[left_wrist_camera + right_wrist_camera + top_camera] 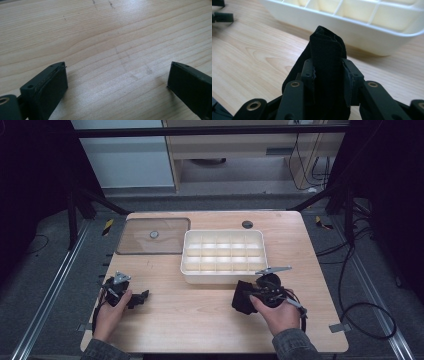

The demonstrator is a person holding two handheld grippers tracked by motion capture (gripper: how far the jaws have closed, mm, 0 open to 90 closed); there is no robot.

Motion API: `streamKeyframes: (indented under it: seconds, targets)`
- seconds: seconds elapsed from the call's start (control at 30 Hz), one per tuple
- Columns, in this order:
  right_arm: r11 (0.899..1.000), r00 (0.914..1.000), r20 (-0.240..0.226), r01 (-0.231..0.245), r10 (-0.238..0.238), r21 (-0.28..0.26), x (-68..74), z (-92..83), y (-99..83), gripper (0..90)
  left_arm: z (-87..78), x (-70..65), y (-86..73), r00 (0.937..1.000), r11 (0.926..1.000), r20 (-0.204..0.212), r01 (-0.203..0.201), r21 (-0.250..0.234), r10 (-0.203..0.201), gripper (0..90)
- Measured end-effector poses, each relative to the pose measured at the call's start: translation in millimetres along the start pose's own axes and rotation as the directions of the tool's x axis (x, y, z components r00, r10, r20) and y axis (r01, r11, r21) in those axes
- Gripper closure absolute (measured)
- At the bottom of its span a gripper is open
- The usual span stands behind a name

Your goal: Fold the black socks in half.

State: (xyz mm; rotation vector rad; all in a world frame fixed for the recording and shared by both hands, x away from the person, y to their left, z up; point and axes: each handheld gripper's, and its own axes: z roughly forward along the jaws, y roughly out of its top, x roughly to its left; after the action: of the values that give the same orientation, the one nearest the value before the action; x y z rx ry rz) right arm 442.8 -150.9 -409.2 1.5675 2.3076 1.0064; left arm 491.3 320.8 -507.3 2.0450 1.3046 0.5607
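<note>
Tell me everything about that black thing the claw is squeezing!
The black cloth looks like soft woven fabric, folded into a thick upright strip with a fine ribbed weave. The right claw pinches it from both sides, and its rounded top pokes up past the jaws. More of it bunches and hangs below. It sits just in front of the white divided tray, over the wooden table.

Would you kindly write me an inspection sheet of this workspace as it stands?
Surface: wooden table, faint scuffs.
Job's things: white divided tray, compartments look empty; clear lid flat to its left; black fabric.
Clutter: nothing seen.
Grippers: left tongs open over bare wood; right tongs shut on the black fabric, beside the tray.
Cables: cables on floor, right.
Surroundings: dark frame, grey floor, cabinet behind.
</note>
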Motion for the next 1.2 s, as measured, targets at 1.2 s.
streamKeyframes:
  seconds: [1.2]
  targets:
    - [0.992,0.9934,0.114,0.014,0.001,-0.127,-50.0,-31.0,69.7,66.0,-4.2,-2.4,-5.3,1.0,1.0,0.0,-0.005,-0.001,0.005,0.0]
